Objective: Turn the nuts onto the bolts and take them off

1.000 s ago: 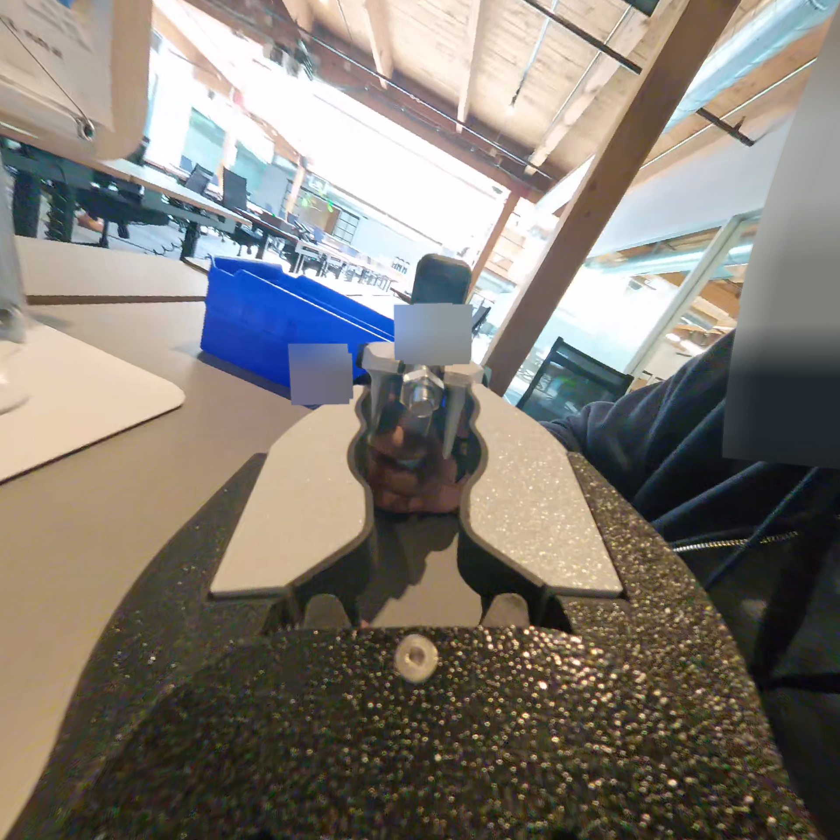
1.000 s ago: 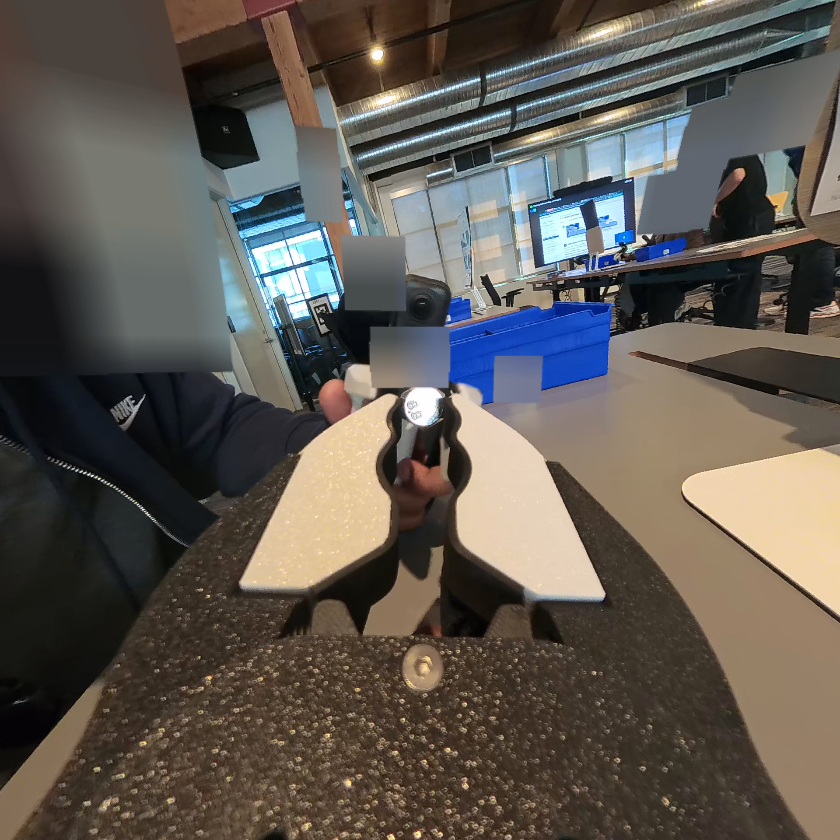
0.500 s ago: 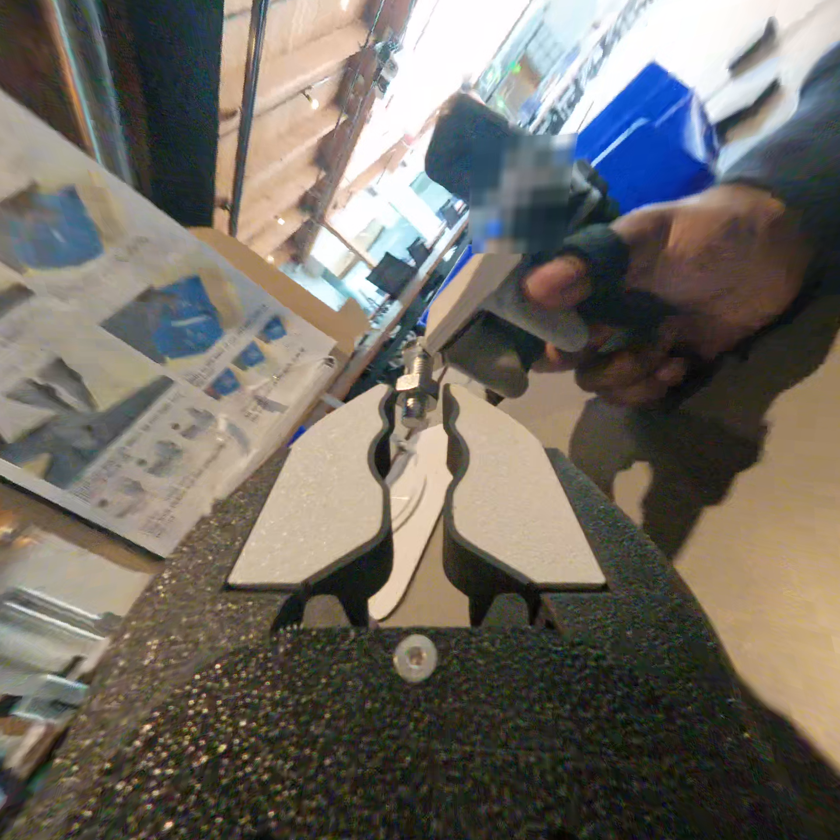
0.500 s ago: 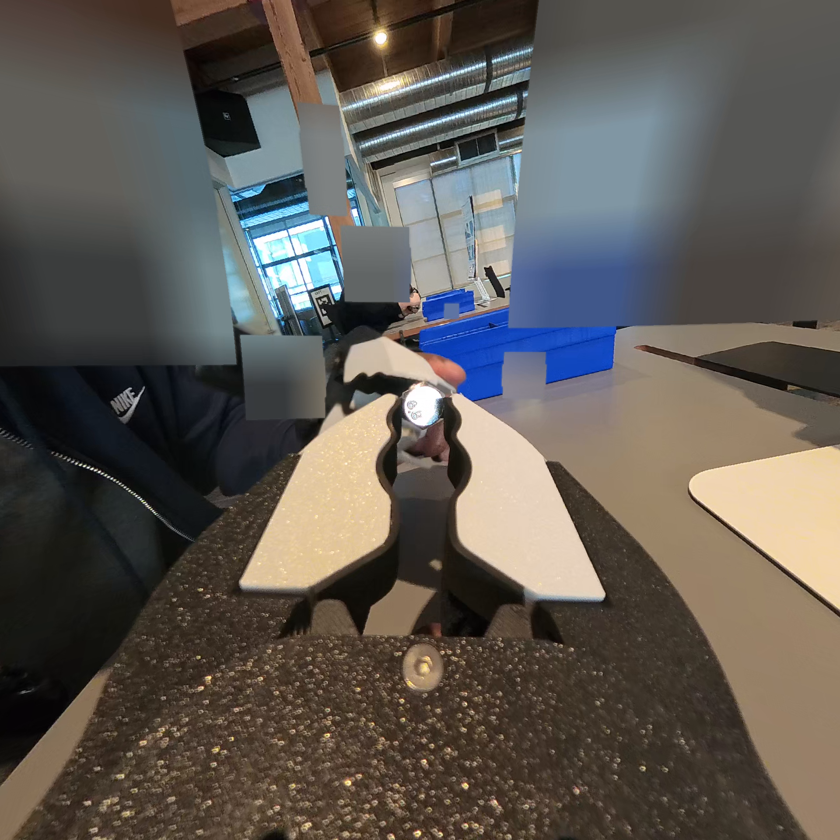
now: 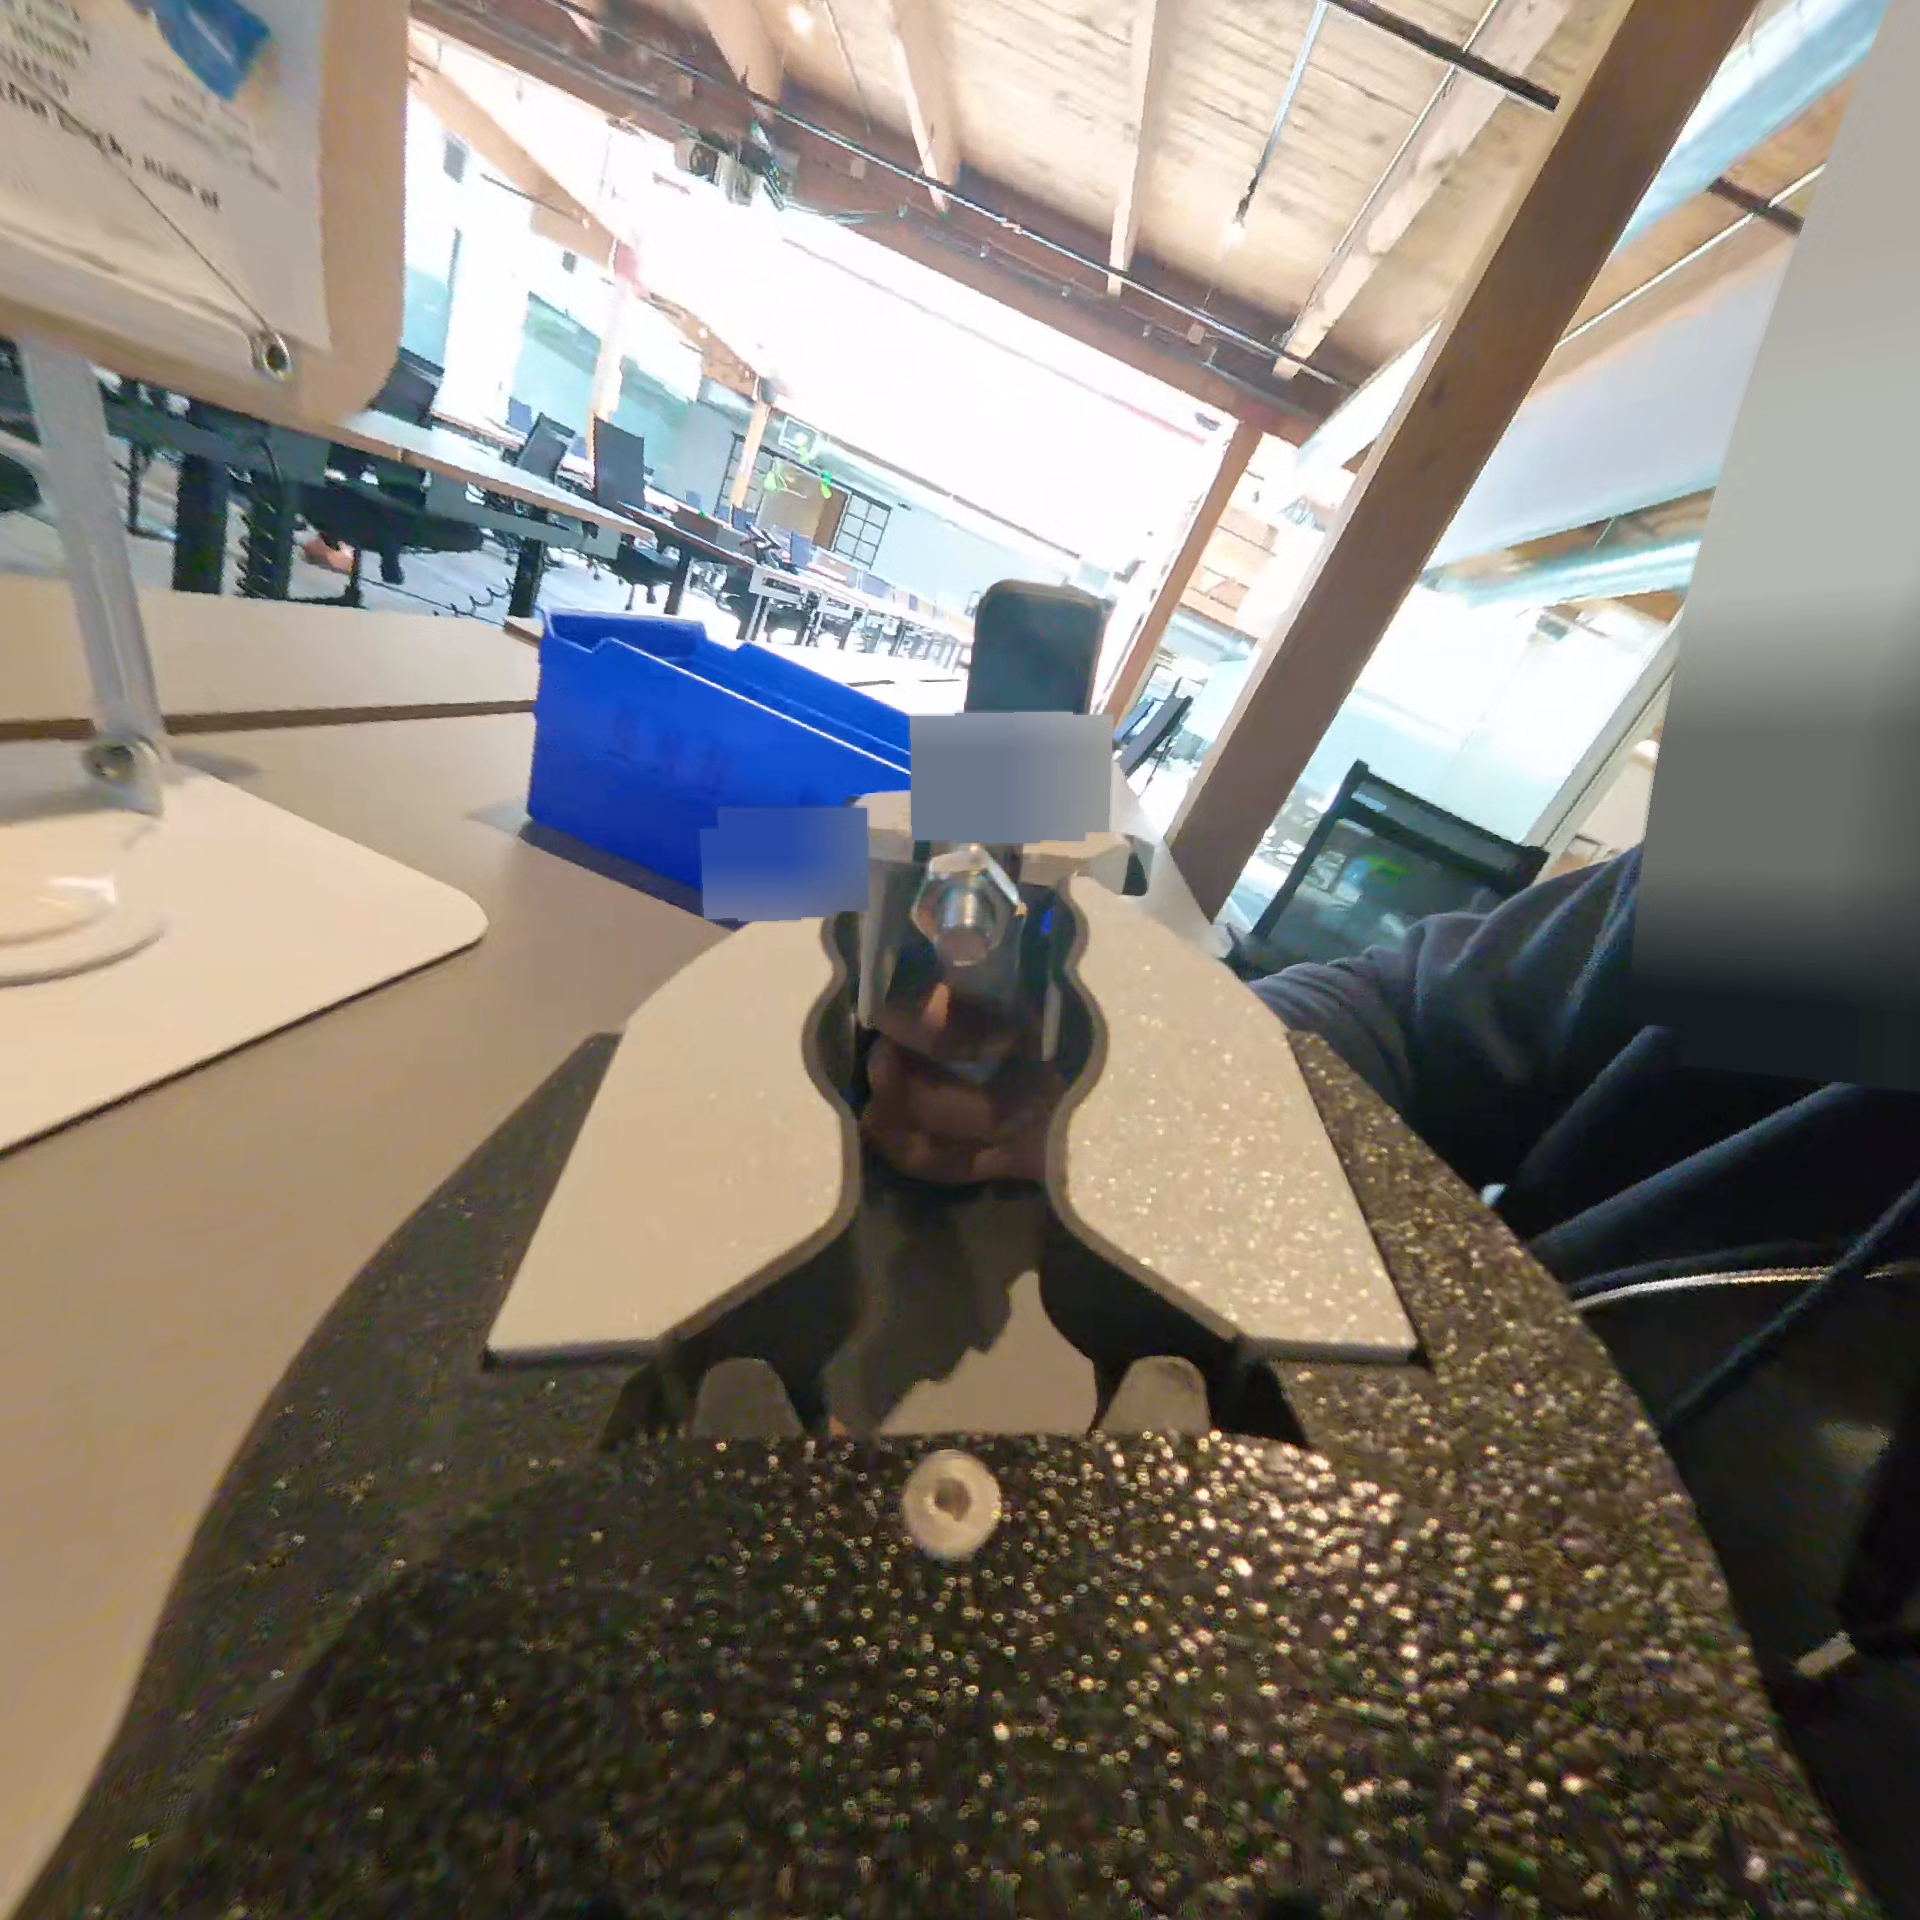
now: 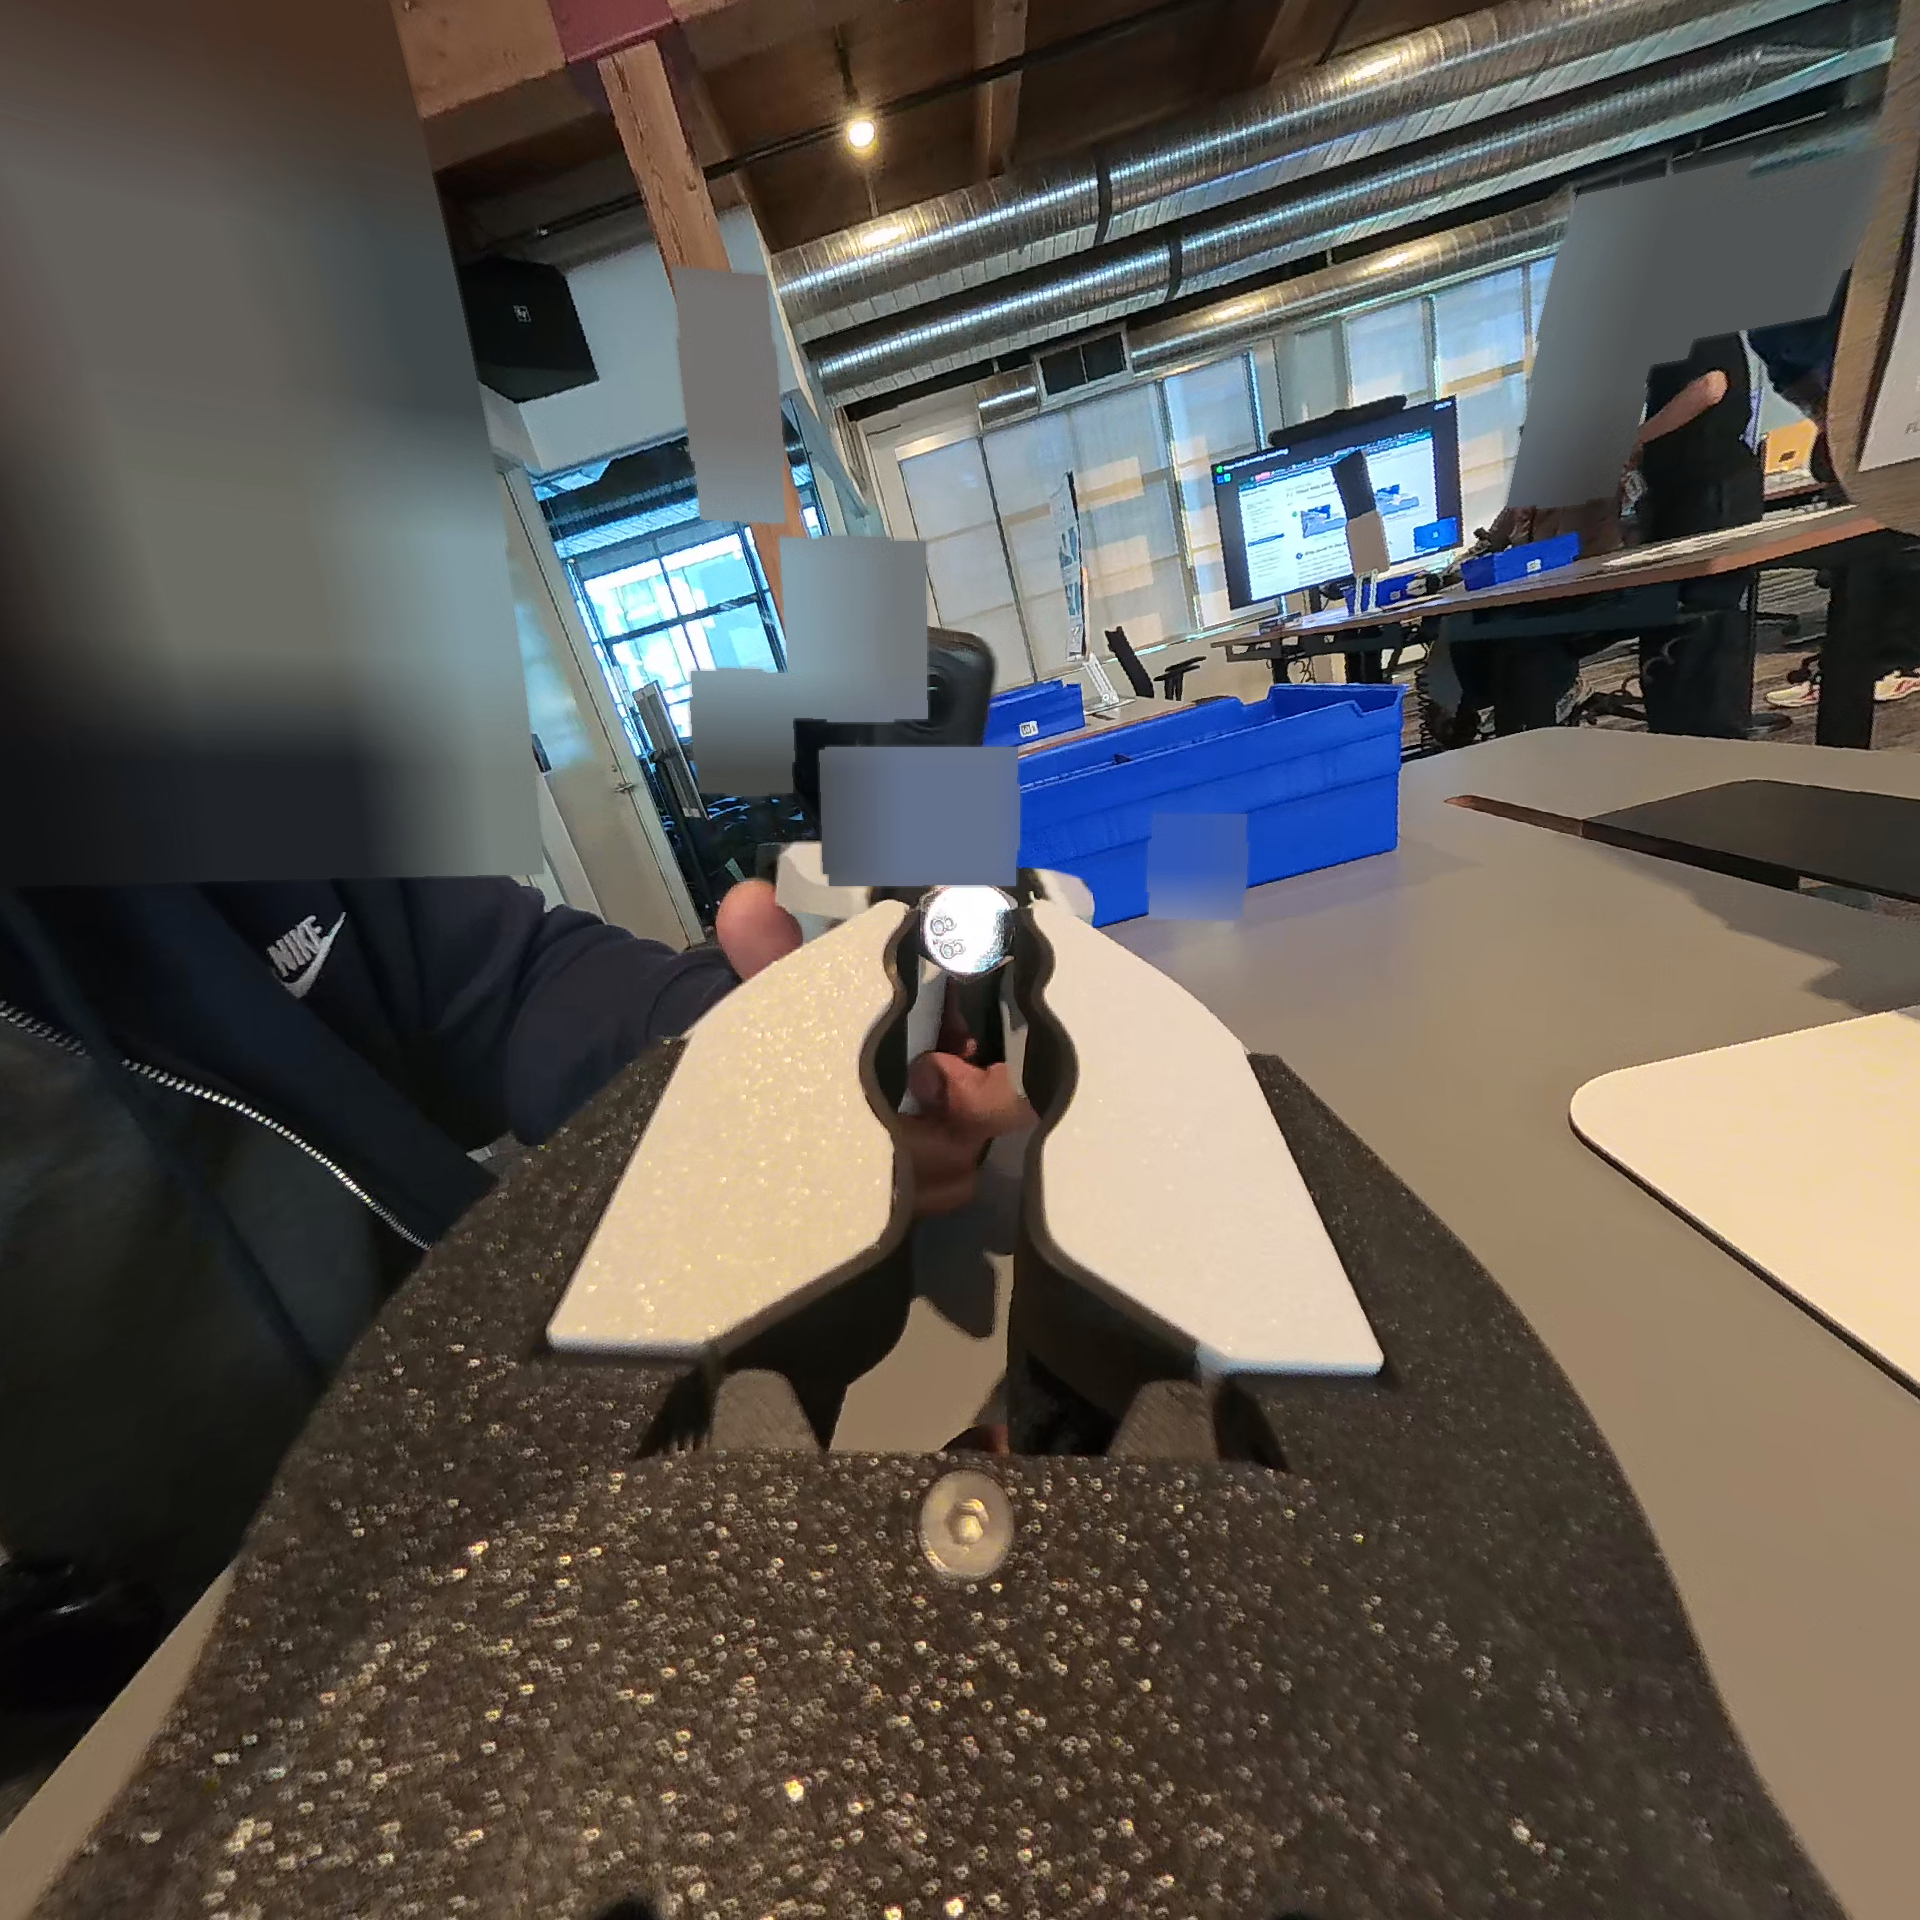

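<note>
In the left wrist view a silver nut [image 5: 951, 914] sits on the threaded end of a bolt [image 5: 968, 940] that points at the camera. My left gripper [image 5: 956, 925] is open, with a jaw on each side of the nut and a small gap at both sides. In the right wrist view my right gripper [image 6: 966, 935] is shut on the bolt, whose shiny round head [image 6: 966, 928] faces the camera. The two grippers face each other tip to tip above the grey table [image 6: 1403, 987]. The nut is hidden in the right wrist view.
A blue bin [image 5: 675, 758] stands on the table behind the grippers and also shows in the right wrist view [image 6: 1226, 800]. A white stand base [image 5: 208, 935] lies to one side. A black mat [image 6: 1766, 831] lies farther back. The person's dark sleeve [image 5: 1455, 1018] is close by. Both grippers' tips are close together, under 4 cm apart.
Half a second ago the left gripper was rolled onto its side with its jaws tighter on the nut. It has rolled back level and its jaws have widened. The right gripper held the bolt still.
</note>
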The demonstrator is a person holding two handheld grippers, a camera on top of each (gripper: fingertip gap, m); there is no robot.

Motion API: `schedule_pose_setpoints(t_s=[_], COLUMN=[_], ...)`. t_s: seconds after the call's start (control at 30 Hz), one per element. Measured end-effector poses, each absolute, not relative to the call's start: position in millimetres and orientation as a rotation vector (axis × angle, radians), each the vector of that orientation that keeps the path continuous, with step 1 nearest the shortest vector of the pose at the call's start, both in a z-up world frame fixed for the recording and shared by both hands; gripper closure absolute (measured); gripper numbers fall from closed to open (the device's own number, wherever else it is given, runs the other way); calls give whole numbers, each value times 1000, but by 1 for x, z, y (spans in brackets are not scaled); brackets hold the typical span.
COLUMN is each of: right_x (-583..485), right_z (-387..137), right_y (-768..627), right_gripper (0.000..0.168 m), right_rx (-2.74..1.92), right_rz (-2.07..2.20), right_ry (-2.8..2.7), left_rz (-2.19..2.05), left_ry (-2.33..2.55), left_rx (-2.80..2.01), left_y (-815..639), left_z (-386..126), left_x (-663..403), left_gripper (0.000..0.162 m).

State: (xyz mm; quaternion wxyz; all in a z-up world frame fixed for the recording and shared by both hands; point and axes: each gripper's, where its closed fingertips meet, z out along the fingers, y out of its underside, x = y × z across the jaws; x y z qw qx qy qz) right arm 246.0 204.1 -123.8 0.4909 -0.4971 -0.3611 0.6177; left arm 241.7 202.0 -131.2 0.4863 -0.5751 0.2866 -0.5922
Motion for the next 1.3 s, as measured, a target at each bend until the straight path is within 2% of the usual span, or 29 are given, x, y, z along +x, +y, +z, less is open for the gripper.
schedule_pose_setpoints(t_s=[0.13, 0.27, 0.37, 0.5, 0.57, 0.73, 0.87, 0.97, 1.17, 1.27, 1.3], right_x=[244, 243, 243, 243, 244, 247, 247, 247, 245, 246, 246], right_z=[-125, -126, -126, -126, -126, -124, -124, -124, -125, -125, -125], right_y=[202, 202, 202, 202, 203, 206, 206, 207, 205, 206, 206], right_gripper=[152, 152, 152, 152, 152, 152, 152, 152, 152, 152, 152], right_rx=[-1210, -1213, -1217, -1219, -1215, -1211, -1211, -1211, -1216, -1219, -1219], right_rz=[1485, 1484, 1488, 1485, 1491, 1509, 1509, 1513, 1502, 1503, 1504], right_ry=[-899, -904, -903, -900, -894, -861, -863, -857, -877, -870, -867], left_rz=[-1583, -1469, -1056, -204, -11, -669, -1285, -1582, -1751, -1721, -1667], left_ry=[623, 686, 873, 1138, 1161, 916, 692, 591, 567, 631, 648], left_rx=[-1420, -1401, -1313, -1005, -921, -1153, -1409, -1455, -1501, -1495, -1492], left_y=[200, 200, 201, 202, 201, 202, 215, 213, 206, 201, 201], left_z=[-129, -130, -132, -134, -132, -116, -127, -131, -136, -137, -136], left_x=[243, 242, 242, 241, 241, 236, 231, 231, 239, 242, 242], left_gripper=[144, 145, 145, 145, 145, 134, 131, 131, 131, 145, 145])
